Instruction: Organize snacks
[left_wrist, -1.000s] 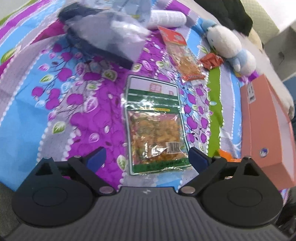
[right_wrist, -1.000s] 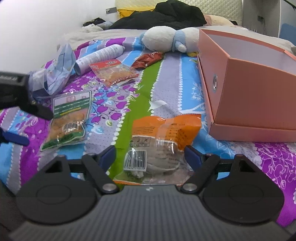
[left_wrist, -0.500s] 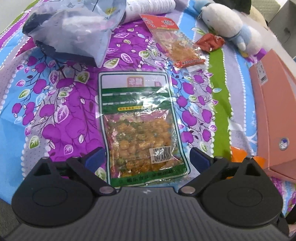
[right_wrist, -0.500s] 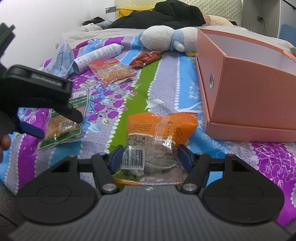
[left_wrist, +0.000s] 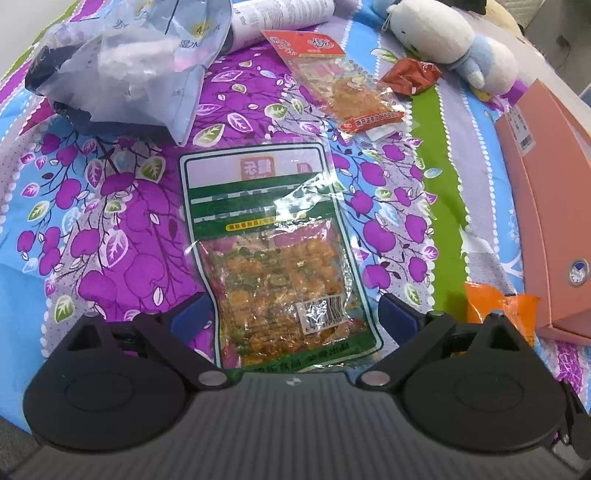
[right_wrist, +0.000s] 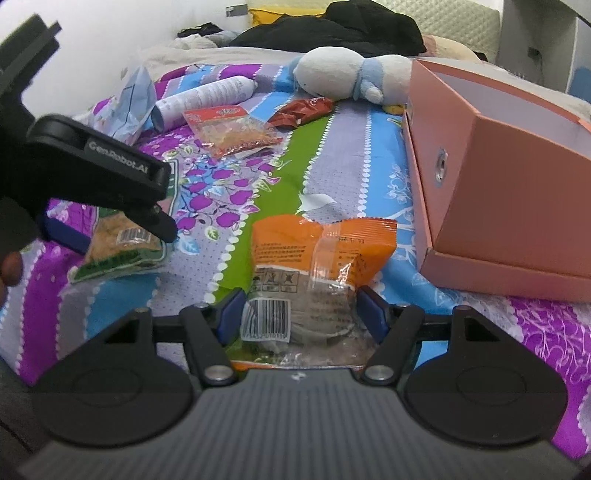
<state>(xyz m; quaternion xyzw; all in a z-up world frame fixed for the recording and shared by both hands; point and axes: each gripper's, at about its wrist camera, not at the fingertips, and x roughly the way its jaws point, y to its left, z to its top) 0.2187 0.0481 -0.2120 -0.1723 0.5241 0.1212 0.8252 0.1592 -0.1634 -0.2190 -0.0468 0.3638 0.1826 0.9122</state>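
Floral purple-blue bedspread (left_wrist: 110, 229) carrying snacks and pink box (right_wrist: 517, 206); left gripper (left_wrist: 295, 314) wide over green packet (left_wrist: 273, 254); right gripper (right_wrist: 301, 314) opening around orange packet (right_wrist: 317, 258).

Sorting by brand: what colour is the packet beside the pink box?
Orange packet, clear lower half; right wrist view.

Glossy crinkled plastic green snack packet (left_wrist: 275, 258) on printed cloth bedsheet (left_wrist: 110, 229), beside matt cardboard box (right_wrist: 517, 206)
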